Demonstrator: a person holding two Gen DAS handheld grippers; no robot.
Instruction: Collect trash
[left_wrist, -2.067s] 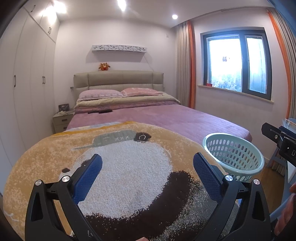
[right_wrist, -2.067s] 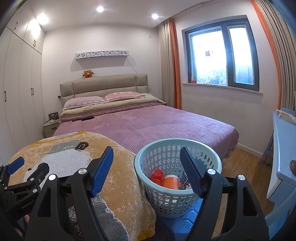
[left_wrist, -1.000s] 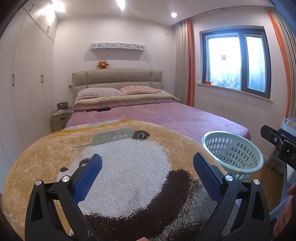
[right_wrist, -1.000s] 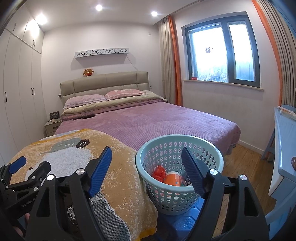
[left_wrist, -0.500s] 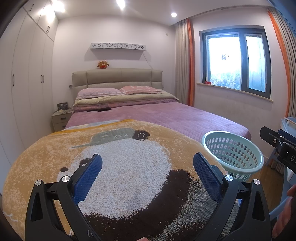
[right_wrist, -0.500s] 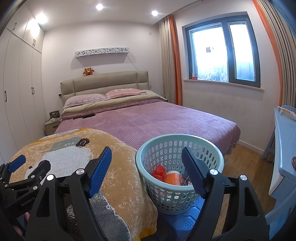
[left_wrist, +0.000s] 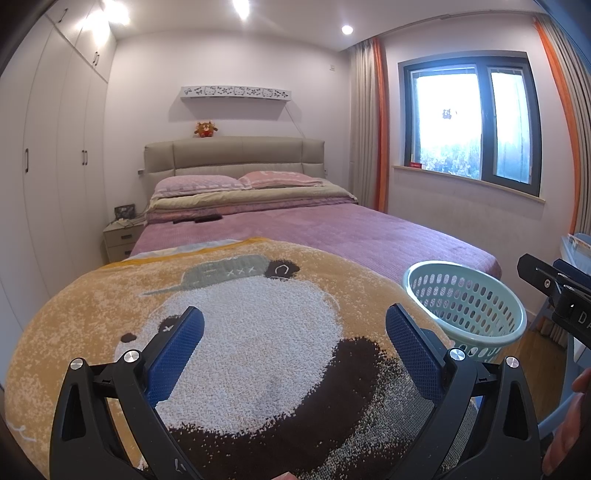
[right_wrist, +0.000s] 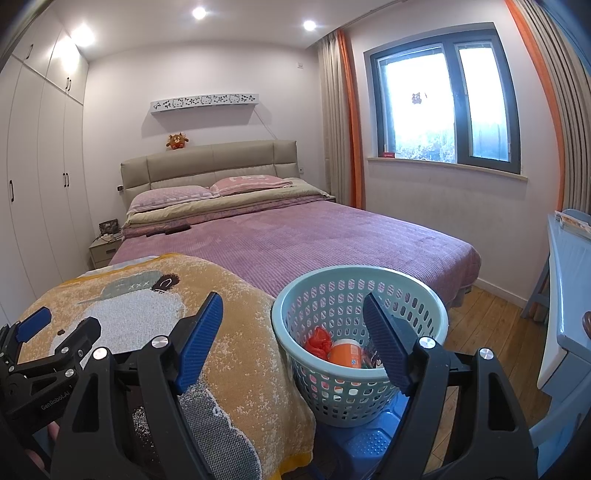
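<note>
The blanket in the lower middle of the frame is mustard yellow with a speckled cartoon panda in white, dark brown and grey. The bedspread behind it is ribbed mauve, the pillows pink, the headboard beige. The perforated basket at lower right is pale mint, holding an orange-red bag and an orange cup, on a blue stool. Curtains are grey edged orange.

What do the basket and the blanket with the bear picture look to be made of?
Basket: seemingly moulded plastic, pale teal with a slight sheen; its wall is a regular grid of punched holes. Blanket: apparently soft pile fabric, matte; nubby, grainy surface that drapes over the edge.
</note>
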